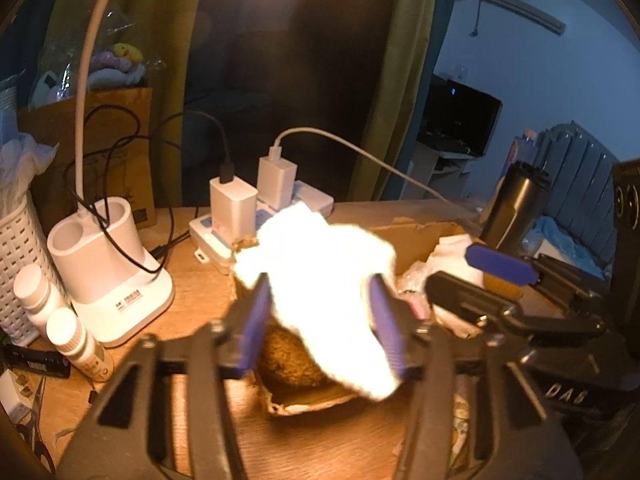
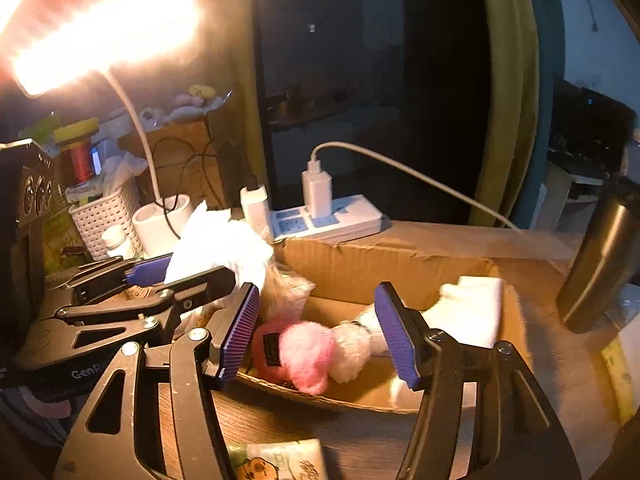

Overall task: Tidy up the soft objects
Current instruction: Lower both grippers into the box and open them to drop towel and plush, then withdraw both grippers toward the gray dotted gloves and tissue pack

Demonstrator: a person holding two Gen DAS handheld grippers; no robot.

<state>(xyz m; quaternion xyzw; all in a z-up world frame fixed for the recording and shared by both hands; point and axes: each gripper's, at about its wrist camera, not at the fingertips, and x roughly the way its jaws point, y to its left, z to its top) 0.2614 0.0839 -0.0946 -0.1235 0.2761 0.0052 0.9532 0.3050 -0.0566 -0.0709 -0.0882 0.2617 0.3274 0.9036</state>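
The room was dim, lit mainly by a desk lamp (image 2: 100, 36) glaring over a cluttered wooden counter (image 1: 192, 280). On it sat an open cardboard box (image 2: 400, 268), already holding a pink and white plush toy (image 2: 308, 352) and a folded white cloth (image 2: 468, 316). A white fluffy cloth (image 1: 320, 276) hung over the box's left end, between the parted fingers of the left hand-held gripper (image 1: 320, 328); whether the pads touched it was unclear. It looked light, limp and compressible, best pinched at a bunched fold. The right hand-held gripper (image 2: 320, 336) stood released above the plush, gripping nothing.
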